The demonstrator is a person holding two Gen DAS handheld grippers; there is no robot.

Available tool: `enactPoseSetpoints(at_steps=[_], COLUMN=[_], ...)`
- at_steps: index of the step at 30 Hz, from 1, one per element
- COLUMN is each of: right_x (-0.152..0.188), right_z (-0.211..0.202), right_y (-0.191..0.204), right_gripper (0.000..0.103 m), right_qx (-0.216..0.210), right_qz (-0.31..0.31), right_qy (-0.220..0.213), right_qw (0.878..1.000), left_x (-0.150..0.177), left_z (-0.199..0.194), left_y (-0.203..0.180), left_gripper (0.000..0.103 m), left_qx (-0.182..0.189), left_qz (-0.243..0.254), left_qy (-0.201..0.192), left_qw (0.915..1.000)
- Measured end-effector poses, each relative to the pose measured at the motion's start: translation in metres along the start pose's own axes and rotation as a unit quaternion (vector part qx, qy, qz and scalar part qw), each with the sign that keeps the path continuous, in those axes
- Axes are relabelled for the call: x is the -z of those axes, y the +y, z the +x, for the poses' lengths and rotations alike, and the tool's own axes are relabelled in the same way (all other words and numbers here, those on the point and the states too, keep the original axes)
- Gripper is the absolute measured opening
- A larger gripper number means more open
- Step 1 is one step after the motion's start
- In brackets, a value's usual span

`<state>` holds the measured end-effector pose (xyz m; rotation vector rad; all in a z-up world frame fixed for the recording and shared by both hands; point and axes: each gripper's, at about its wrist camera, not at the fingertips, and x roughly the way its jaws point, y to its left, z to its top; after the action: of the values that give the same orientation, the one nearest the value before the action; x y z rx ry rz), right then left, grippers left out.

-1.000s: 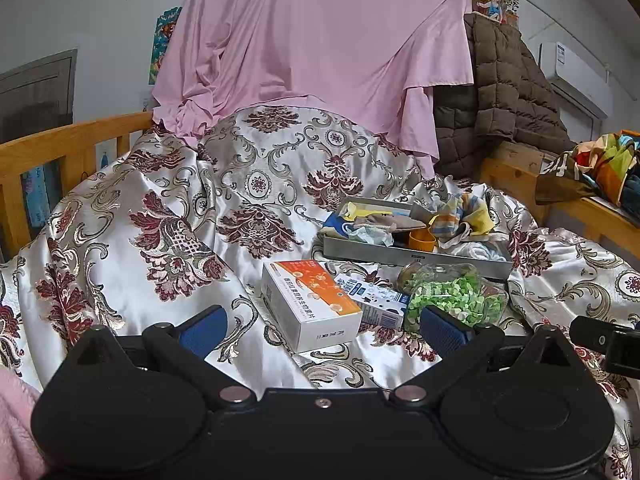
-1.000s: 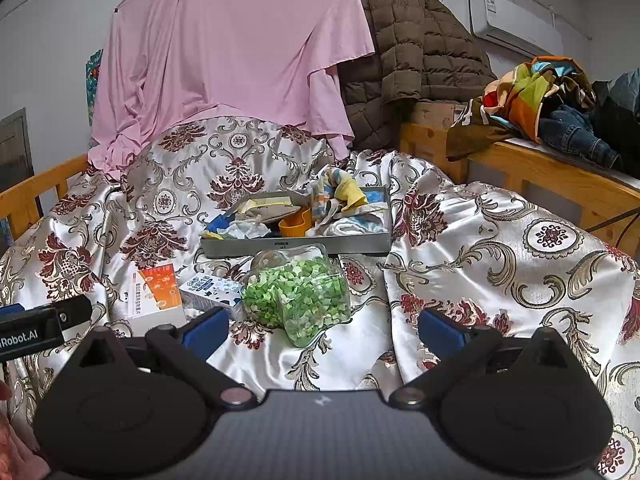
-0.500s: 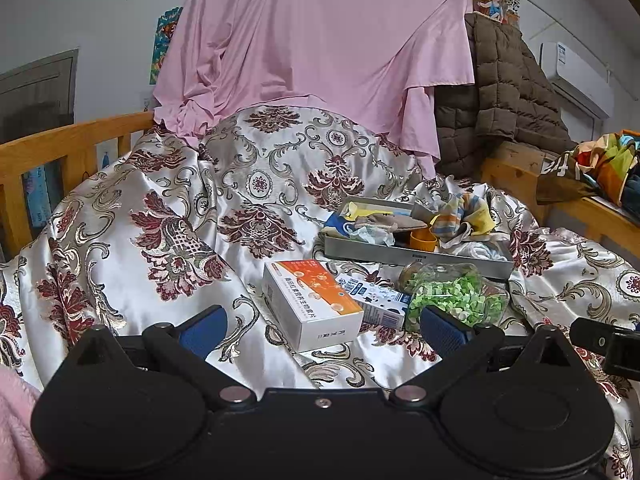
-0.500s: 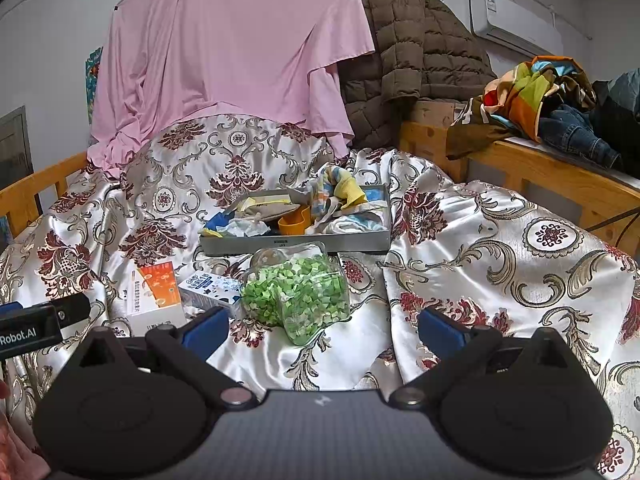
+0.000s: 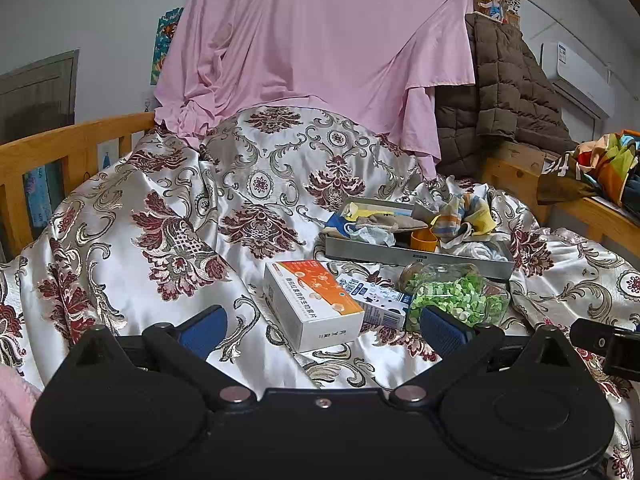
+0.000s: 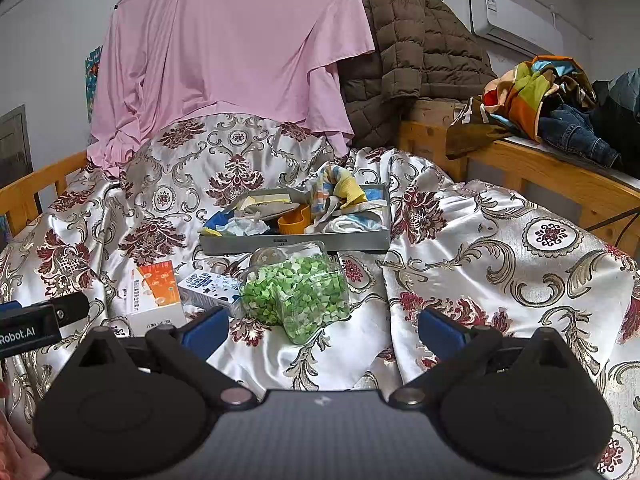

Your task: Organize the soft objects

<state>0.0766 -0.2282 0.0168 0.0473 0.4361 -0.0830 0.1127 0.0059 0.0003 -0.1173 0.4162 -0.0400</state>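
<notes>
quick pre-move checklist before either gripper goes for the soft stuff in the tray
1. Left gripper open and empty: ok.
2. Right gripper open and empty: ok.
3. Grey tray in view of both cameras, sitting on the bedspread: ok.
4. Soft cloths reachable: ok, the striped cloth is heaped on top at the tray's right part.
5. Straight path to the tray: not ok, the clear container of green pieces lies in front of it, with the orange and white box and the small blue and white carton beside it.
6. Tray level on the rumpled fabric: cannot tell.
</notes>
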Motion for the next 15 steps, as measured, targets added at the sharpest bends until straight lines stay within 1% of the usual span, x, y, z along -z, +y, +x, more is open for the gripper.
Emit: enactPoseSetpoints(at_steps=[9, 11, 15], right_x=[-0.0007, -0.0006, -0.0009], right_z=[0.0000, 0.0000, 0.0000], right_y=[0.0005, 0.0005, 0.0007], right_gripper=[0.103, 0.103, 0.103], right_qx=[0.000, 0.000, 0.000], right_qz=[0.000, 0.000, 0.000], right_qy=[0.000, 0.000, 0.001], right_qw=[1.000, 1.000, 1.000], left_x=[-0.0011, -0.0001, 0.0022], left_z=[-0.0005, 0.0001, -0.0008], left_y=[-0.0012, 0.0012, 0.0066], left_gripper=[0.102, 0.102, 0.102], left_qx=[-0.002, 0.004, 0.002], left_qz=[0.001, -0.001, -0.001], left_qy=[0.000, 0.000, -0.003], left_qw=[1.0000, 1.0000, 1.0000])
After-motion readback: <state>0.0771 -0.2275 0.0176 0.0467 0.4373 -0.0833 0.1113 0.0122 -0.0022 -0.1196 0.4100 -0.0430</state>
